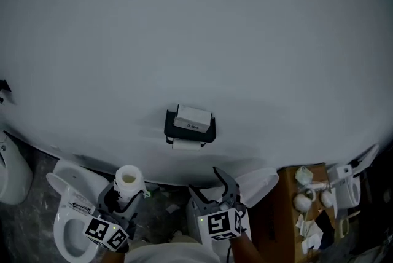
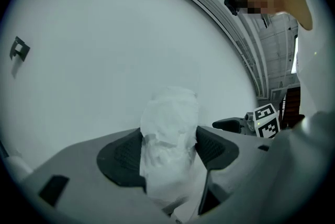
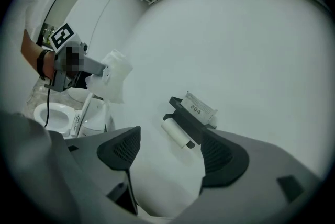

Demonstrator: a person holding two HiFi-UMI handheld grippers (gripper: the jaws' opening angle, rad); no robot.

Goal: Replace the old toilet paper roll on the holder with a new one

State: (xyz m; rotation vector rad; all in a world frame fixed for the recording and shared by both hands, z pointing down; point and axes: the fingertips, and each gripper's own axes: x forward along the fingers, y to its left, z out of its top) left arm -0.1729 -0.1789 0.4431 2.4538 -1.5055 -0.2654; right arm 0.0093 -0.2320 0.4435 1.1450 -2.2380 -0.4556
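Observation:
A black holder hangs on the white wall, with a thin, nearly used-up roll under it and a small box marked 304 on top. In the right gripper view the holder and old roll lie ahead between the jaws. My left gripper is shut on a full new roll, standing upright below and left of the holder; the roll fills the gap between its pads. My right gripper is open and empty, just below the holder.
A white toilet with its lid up stands at the lower left, and part of another fixture shows at the far left. A wooden stand with white fittings is at the lower right. The white wall fills most of the view.

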